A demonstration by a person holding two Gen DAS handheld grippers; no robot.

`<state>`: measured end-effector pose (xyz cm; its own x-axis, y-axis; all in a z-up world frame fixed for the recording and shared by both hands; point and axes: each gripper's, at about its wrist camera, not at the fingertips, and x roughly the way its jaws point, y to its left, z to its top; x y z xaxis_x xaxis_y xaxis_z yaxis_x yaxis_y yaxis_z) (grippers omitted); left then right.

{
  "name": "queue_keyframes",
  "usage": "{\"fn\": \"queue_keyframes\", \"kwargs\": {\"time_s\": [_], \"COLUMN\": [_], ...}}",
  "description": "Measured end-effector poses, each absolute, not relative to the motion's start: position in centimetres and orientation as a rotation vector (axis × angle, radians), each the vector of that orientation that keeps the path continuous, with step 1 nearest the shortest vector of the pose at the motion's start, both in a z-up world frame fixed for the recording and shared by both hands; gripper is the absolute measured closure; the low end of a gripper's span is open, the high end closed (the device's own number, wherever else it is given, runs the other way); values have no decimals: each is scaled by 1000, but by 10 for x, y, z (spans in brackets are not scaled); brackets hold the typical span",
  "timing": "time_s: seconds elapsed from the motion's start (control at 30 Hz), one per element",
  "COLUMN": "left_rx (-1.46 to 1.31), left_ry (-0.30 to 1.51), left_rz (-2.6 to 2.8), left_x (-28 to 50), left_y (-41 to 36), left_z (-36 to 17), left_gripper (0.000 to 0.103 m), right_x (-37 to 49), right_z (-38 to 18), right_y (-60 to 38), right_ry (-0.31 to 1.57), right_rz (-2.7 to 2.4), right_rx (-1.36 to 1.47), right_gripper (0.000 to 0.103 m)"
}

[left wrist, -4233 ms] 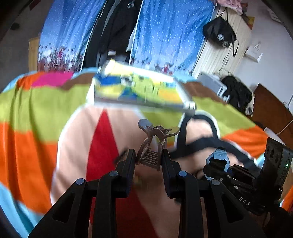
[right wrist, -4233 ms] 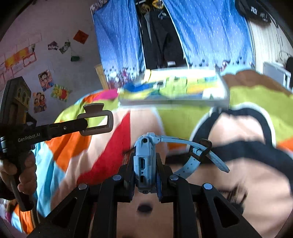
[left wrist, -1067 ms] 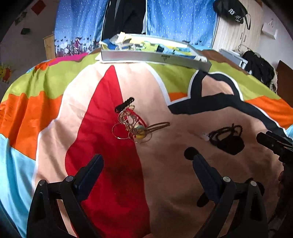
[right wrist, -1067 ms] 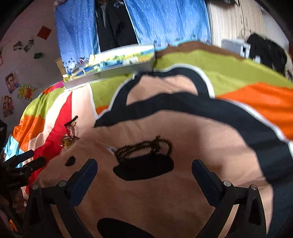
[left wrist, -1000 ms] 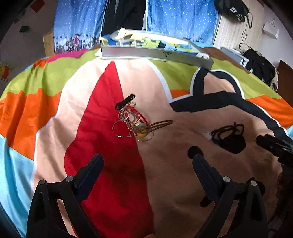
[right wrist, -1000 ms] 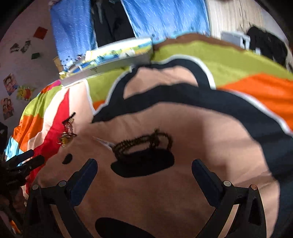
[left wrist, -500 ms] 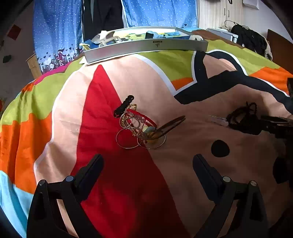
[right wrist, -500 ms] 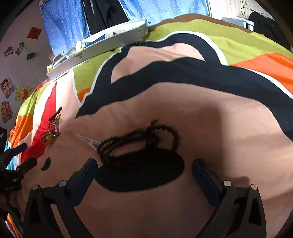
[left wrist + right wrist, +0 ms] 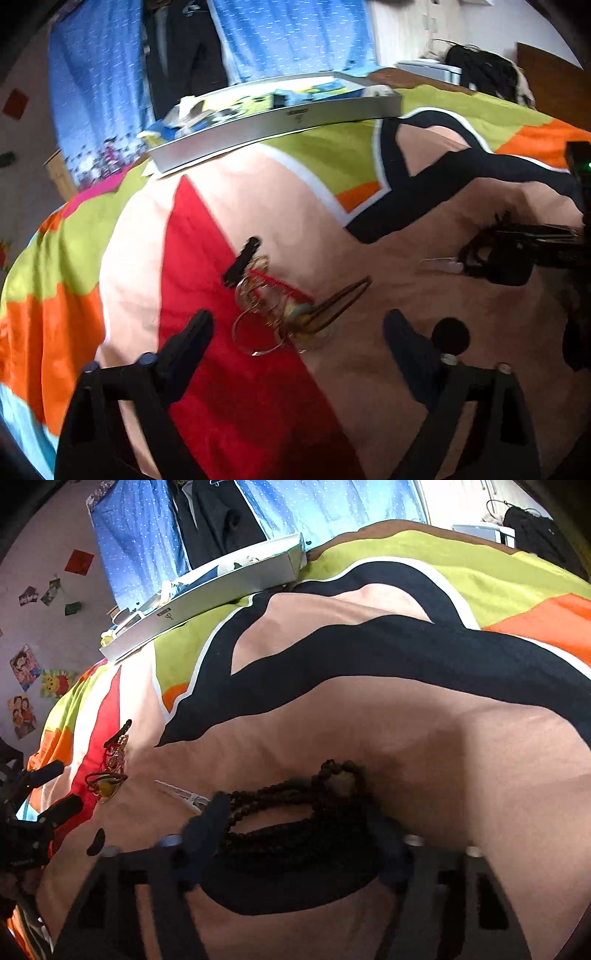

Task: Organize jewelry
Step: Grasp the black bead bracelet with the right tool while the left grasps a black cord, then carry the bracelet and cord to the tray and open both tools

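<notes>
Both grippers hang low over the colourful bedspread [image 9: 369, 738]. Right gripper [image 9: 295, 834] has its fingers spread wide on either side of the dark bead necklace [image 9: 295, 812], which lies coiled in loose loops on the tan patch; nothing is pinched yet. Left gripper [image 9: 295, 332] is just as wide open and empty, with the tangle of gold hoops and red cord [image 9: 273, 302] lying between its tips, a black hair clip [image 9: 242, 260] touching the far end of the heap.

Those beads look light and limp, so I'd expect them to sag and slide if caught by one strand; better to bite across the bunched loops near the knot. A clear plastic clip [image 9: 181, 794] lies just beside the left finger and could get snagged. The white tray [image 9: 221, 587] sits well apart at the bed's far edge.
</notes>
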<state>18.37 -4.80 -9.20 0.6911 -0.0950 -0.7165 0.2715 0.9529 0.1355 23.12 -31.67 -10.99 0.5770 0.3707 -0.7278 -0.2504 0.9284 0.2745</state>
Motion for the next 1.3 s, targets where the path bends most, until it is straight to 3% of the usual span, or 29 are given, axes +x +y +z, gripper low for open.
{"fn": "queue_keyframes", "kwargs": {"time_s": [0.07,0.23,0.3,0.4,0.63,0.77,1.0,1.3], "left_rx": [274,330,321,290,181,110,34,-20], "left_ry": [794,838,858,874,921,936,936,888], "left_rz": [-230,-248,-262,-273,-337,-370,-419,-404], "left_x": [188,199,203,205,199,187,158,140], "left_y": [-55,-65,-66,-66,-72,-74,-78,-71], "left_z": [-96,-110,-114,-116,-109,-102,-86,-72], "left_gripper": [37,64,82,98,101,101,101,101], "right_x": [232,232,232,233,234,232,222,186], "right_z": [-112,-113,-114,-115,-121,-122,-114,-78], "right_y": [-317,-319,-318,-319,-305,-296,-284,-280], "right_ry": [895,896,896,902,956,974,968,808], "right_rz": [367,362,358,353,443,481,521,500], "right_rx": [149,151,146,145,117,84,20,-26], "right_gripper": [52,55,56,66,73,92,96,97]}}
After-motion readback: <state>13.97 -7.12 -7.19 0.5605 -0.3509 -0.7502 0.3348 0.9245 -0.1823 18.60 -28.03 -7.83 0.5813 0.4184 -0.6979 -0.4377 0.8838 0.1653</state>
